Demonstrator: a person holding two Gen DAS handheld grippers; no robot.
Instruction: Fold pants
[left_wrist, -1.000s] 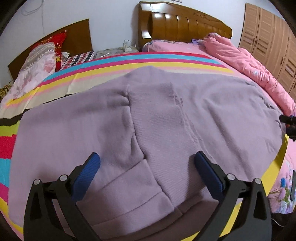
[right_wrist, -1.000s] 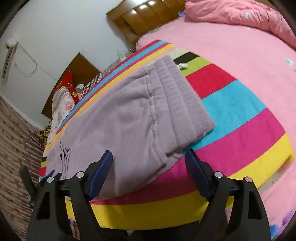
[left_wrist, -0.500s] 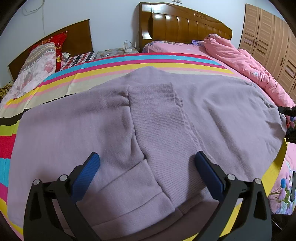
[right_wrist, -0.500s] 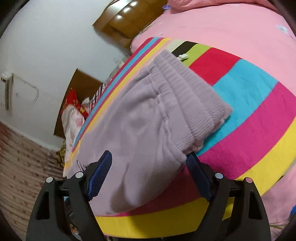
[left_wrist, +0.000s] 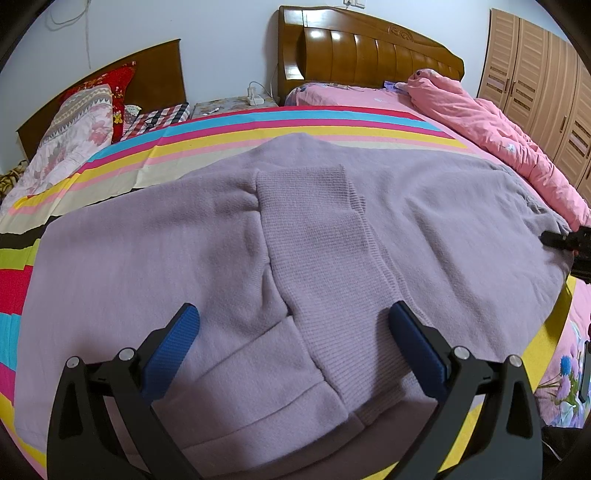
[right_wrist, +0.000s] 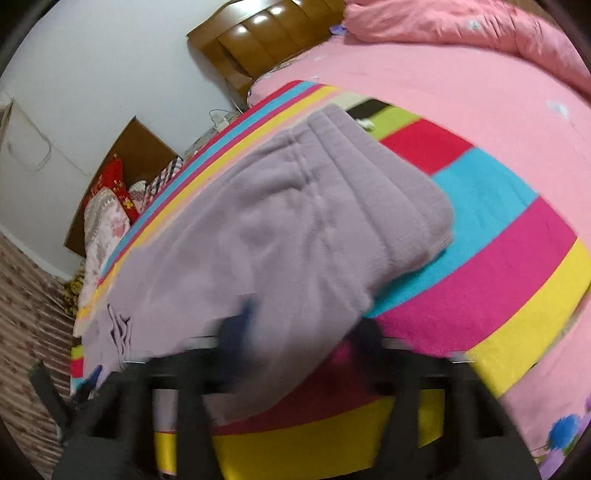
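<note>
Lilac fleece pants (left_wrist: 443, 229) lie spread over the striped blanket, one leg folded so its ribbed cuff (left_wrist: 325, 240) faces me. My left gripper (left_wrist: 291, 314) hovers open just above the cuffs, nothing between its blue pads (left_wrist: 173, 347). In the blurred right wrist view the pants (right_wrist: 295, 221) show their elastic waistband (right_wrist: 388, 192). There my right gripper (right_wrist: 303, 325) has its jaws closing on the near waistband corner, with fabric filling the gap between them. The right gripper's tip (left_wrist: 565, 240) also shows at the pants' far right edge.
A striped blanket (left_wrist: 258, 125) covers the bed, and its near edge (right_wrist: 332, 443) drops off close to my right gripper. A pink duvet (left_wrist: 498, 125) is bunched on the right. Behind stand wooden headboards (left_wrist: 369, 51), pillows (left_wrist: 81, 118) and a wardrobe (left_wrist: 546, 74).
The right gripper's jaws have narrowed from wide open to pinching the waistband corner, and its view has rolled a little. The left gripper has stayed still and open.
</note>
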